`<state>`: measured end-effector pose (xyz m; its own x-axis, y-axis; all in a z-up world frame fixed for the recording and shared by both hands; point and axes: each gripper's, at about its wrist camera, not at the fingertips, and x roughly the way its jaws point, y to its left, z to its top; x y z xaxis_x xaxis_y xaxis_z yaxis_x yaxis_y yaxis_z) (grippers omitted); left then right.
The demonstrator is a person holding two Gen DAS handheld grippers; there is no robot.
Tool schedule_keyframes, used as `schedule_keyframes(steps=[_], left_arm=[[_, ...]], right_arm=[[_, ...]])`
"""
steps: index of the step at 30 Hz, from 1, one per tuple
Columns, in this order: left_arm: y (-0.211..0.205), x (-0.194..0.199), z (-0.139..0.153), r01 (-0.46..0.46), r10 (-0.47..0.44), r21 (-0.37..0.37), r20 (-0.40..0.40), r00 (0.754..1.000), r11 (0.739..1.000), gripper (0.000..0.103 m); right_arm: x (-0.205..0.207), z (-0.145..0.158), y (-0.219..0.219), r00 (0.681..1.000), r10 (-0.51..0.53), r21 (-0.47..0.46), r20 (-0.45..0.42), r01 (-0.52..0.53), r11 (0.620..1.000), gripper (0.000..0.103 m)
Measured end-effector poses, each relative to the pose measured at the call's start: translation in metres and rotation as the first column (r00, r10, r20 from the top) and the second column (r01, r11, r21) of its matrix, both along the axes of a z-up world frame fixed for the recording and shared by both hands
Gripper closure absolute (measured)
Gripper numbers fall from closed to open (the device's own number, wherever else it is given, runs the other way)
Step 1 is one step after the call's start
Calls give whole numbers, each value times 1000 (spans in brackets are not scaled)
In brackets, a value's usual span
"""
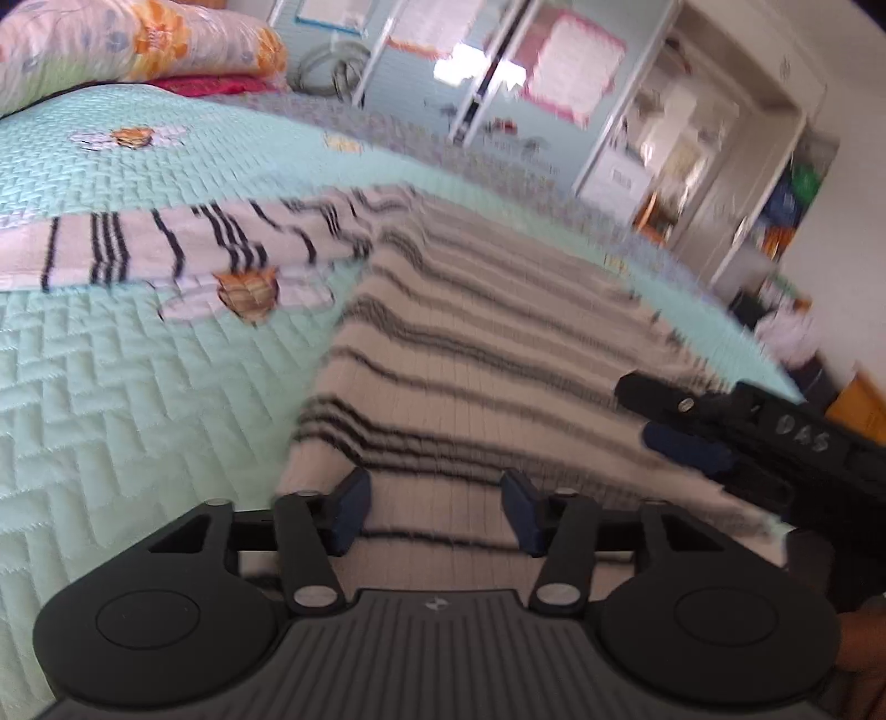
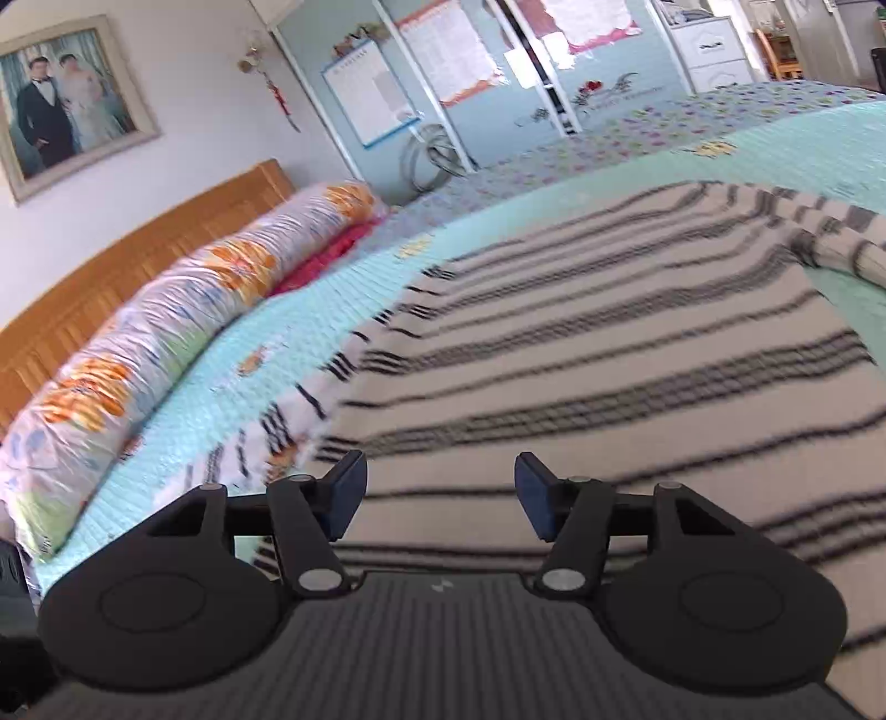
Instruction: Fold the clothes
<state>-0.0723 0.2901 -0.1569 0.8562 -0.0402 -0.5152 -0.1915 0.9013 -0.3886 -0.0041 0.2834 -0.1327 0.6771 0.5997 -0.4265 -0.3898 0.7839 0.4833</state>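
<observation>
A cream sweater with thin black stripes (image 1: 498, 354) lies spread flat on the mint quilted bedcover (image 1: 111, 387). One sleeve (image 1: 166, 249) stretches out to the left. My left gripper (image 1: 436, 512) hovers over the near hem, open, with only flat cloth showing between its blue pads. My right gripper (image 1: 656, 415) reaches in from the right over the sweater's edge. In the right wrist view the same sweater (image 2: 609, 354) fills the middle, and the right gripper (image 2: 440, 493) stands open above it, holding nothing. The bedcover (image 2: 332, 277) shows around the sweater.
Plastic-wrapped floral bedding (image 2: 166, 310) lies along the wooden headboard (image 2: 83, 299), also seen as a bundle (image 1: 111, 44) at top left. Wardrobe doors with posters (image 2: 454, 50), a white drawer unit (image 2: 714, 50) and a framed photo (image 2: 66, 99) line the walls. A doorway (image 1: 692, 138) opens beyond the bed.
</observation>
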Motion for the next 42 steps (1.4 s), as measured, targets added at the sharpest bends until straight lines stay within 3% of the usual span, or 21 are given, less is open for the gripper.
schedule_keyframes(steps=[2,4,6,8,10,13,15,21,24,26,29,30,31,33,36,39,42], left_arm=[[19,-10,11,-96,95,14,55,994,995,52],[47,-17,18,-226,226,0,64,972,974,50],[81,-24,18,-367,368,-35,35,929,930,49],[117,-30,16,-493,494,-72,-10,870,867,47],[150,-34,2,-552,553,-206,-61,831,808,47],[196,-41,-20,-609,611,-414,-146,778,677,47],[209,-40,-27,-602,628,-499,-137,766,624,47],[219,-15,-38,-548,635,-637,-118,764,542,46],[220,-9,-43,-532,657,-679,-95,748,507,47],[218,-3,-43,-540,674,-674,-85,734,503,48],[213,12,-37,-579,688,-618,-83,721,532,50],[214,20,-34,-590,683,-586,-83,726,556,57],[218,29,-32,-595,671,-560,-90,736,577,73],[231,47,-30,-600,649,-518,-108,753,610,94],[258,72,-20,-608,635,-450,-111,765,654,95],[282,93,8,-602,623,-336,-53,780,724,95],[300,105,44,-600,624,-240,36,780,763,95]], right_arm=[[17,1,9,1000,2,40,-28,-1,999,44],[36,-1,20,998,-8,75,-58,13,997,44],[54,-3,34,998,-25,88,-61,30,996,43],[69,-11,45,998,-21,121,-62,28,992,43],[74,-29,53,998,-20,115,-59,26,993,43],[75,-45,57,999,-13,112,-38,17,994,44],[79,-49,52,998,-1,152,-59,10,988,44],[80,-50,51,998,8,165,-57,2,986,44],[80,-51,51,998,9,172,-57,1,985,44],[80,-52,51,998,9,175,-57,1,985,44],[80,-52,51,998,9,177,-56,1,984,44],[80,-53,51,998,9,178,-56,1,984,44],[80,-53,51,998,9,178,-55,1,984,44],[80,-53,51,998,9,179,-54,1,984,44],[80,-54,52,999,9,180,-54,0,984,44],[80,-54,52,999,10,180,-53,0,984,44],[81,-55,52,999,10,183,-53,0,983,44]])
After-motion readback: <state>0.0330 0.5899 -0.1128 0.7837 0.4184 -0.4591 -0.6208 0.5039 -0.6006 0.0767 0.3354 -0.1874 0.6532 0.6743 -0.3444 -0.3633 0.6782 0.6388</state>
